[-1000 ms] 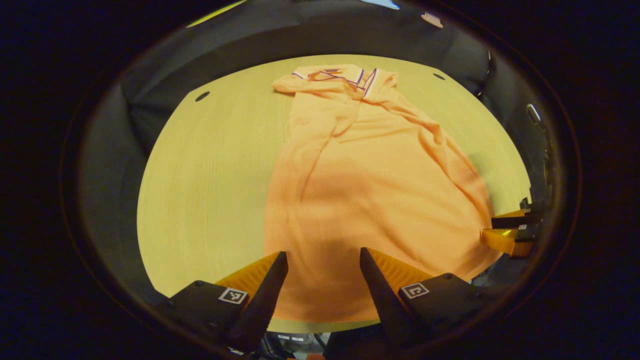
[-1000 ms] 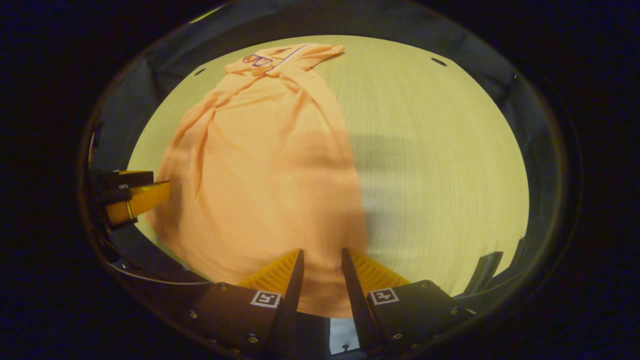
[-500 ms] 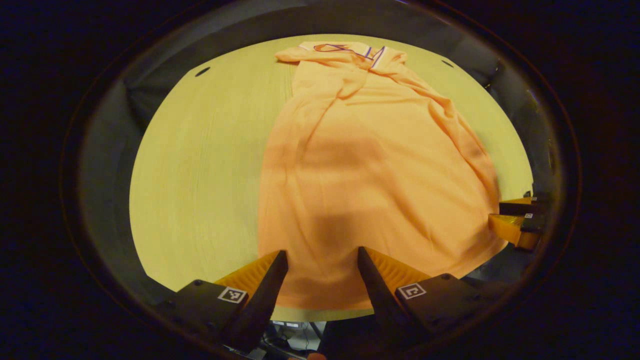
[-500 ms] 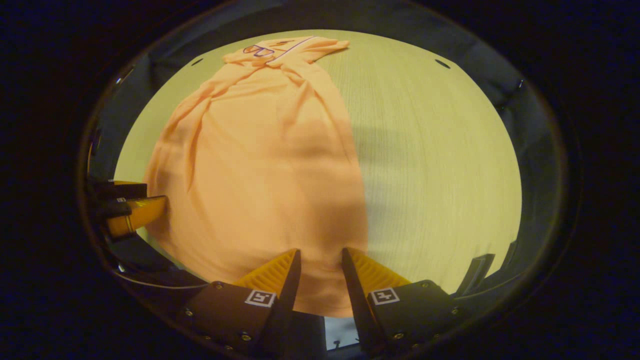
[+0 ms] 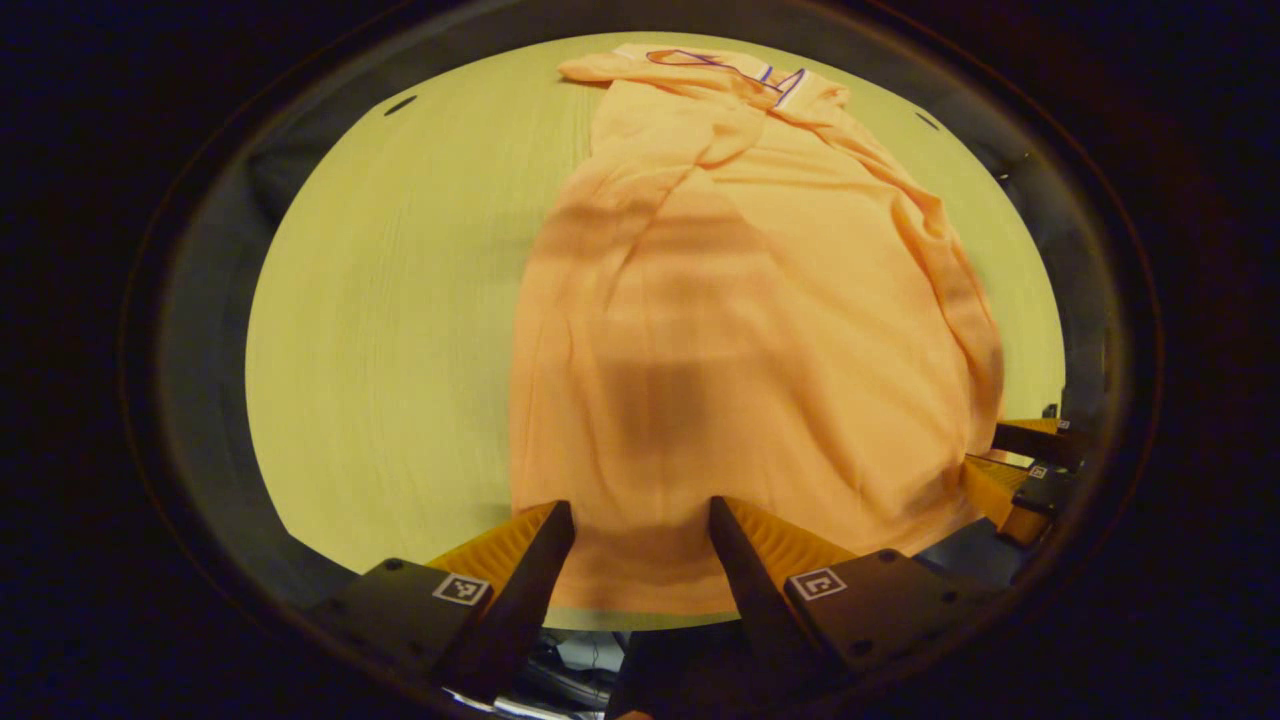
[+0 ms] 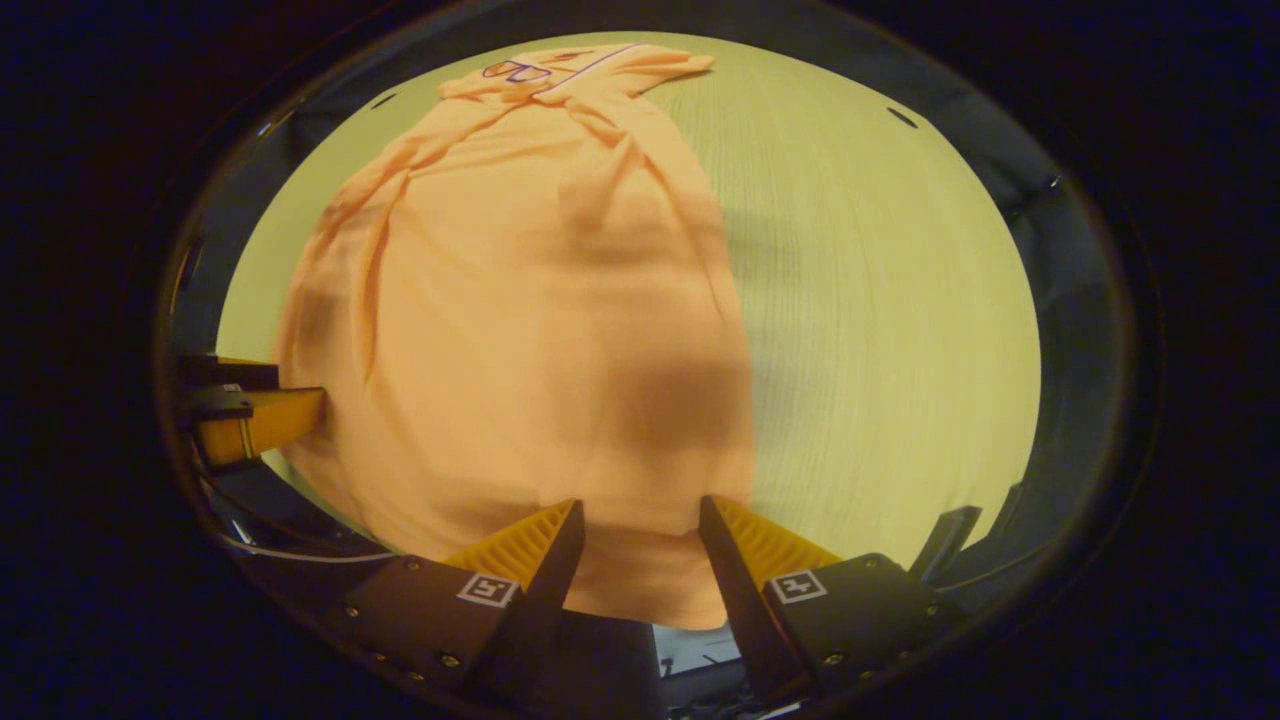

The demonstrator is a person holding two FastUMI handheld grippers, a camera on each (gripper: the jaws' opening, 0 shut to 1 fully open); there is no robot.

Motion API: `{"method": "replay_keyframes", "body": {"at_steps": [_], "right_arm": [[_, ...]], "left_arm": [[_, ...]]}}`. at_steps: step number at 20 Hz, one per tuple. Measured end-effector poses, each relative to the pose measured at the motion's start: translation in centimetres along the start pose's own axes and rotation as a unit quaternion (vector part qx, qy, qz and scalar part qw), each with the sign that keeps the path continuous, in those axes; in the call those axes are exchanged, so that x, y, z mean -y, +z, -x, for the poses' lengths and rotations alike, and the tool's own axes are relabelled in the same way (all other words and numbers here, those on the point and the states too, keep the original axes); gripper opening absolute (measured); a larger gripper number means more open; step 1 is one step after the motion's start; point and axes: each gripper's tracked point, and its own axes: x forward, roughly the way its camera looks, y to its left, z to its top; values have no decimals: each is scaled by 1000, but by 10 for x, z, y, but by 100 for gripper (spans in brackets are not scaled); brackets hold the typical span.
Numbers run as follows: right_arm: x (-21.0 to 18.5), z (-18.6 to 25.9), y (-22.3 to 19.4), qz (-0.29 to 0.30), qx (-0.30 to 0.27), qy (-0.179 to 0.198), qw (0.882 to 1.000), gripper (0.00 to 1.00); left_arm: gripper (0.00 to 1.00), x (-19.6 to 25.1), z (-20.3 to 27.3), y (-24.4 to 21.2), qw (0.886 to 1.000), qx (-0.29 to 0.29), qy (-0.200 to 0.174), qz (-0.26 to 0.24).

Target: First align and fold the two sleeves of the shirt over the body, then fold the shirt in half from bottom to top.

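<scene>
An orange shirt [image 5: 740,330] lies lengthwise on the pale wooden table [image 5: 390,320], its striped collar [image 5: 745,70] at the far end and both sleeves folded in over the body. My left gripper [image 5: 638,512] is open over the near hem at the shirt's left corner, cloth lying between its fingers. In the right gripper view the shirt [image 6: 530,300] spreads ahead, and my right gripper [image 6: 640,505] is open over the hem's right corner, which hangs a little past the table edge. Each gripper also appears in the other's view: the right gripper [image 5: 1020,465], the left gripper [image 6: 255,420].
The table's near edge [image 5: 400,545] runs just under both grippers. Small dark holes [image 5: 400,104] [image 6: 902,117] mark the far corners of the tabletop. Bare wood [image 6: 880,300] lies right of the shirt and bare wood left of it. Black booth cloth surrounds the table.
Both grippers have come down and closer to the hem, so the shirt looks larger. The right gripper's fingers have spread wider. The left gripper's gap is unchanged.
</scene>
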Motion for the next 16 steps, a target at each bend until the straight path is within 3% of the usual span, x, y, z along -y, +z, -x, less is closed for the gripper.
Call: {"method": "replay_keyframes", "body": {"at_steps": [2, 4, 5, 6, 8, 11, 13, 16], "right_arm": [[-2, 1, -1, -2, -4, 2, 1000, 76], [-1, -1, 0, -5, 0, 3, 1000, 70], [-4, 2, 4, -14, 4, 3, 1000, 52], [-3, 0, 5, -19, 6, 4, 1000, 27], [-5, 0, 5, -19, 5, 3, 1000, 6], [-5, 4, 1, -27, 9, 8, 1000, 6], [-4, 2, 5, -25, 5, 9, 1000, 0], [-5, 1, 5, -27, 6, 11, 1000, 0]], "left_arm": [[89, 1, -1, 1, 1000, 6, -3, -3], [61, 1, -1, 4, 1000, 14, -3, 5], [47, 3, 0, 5, 1000, 13, -4, 7], [42, 4, -1, 4, 1000, 14, -5, 10], [17, 6, -1, 4, 1000, 17, -7, 18], [10, 6, -4, 6, 1000, 21, -10, 18], [6, 6, 0, 5, 999, 27, -14, 22], [6, 5, 1, 5, 999, 27, -20, 31]]}}
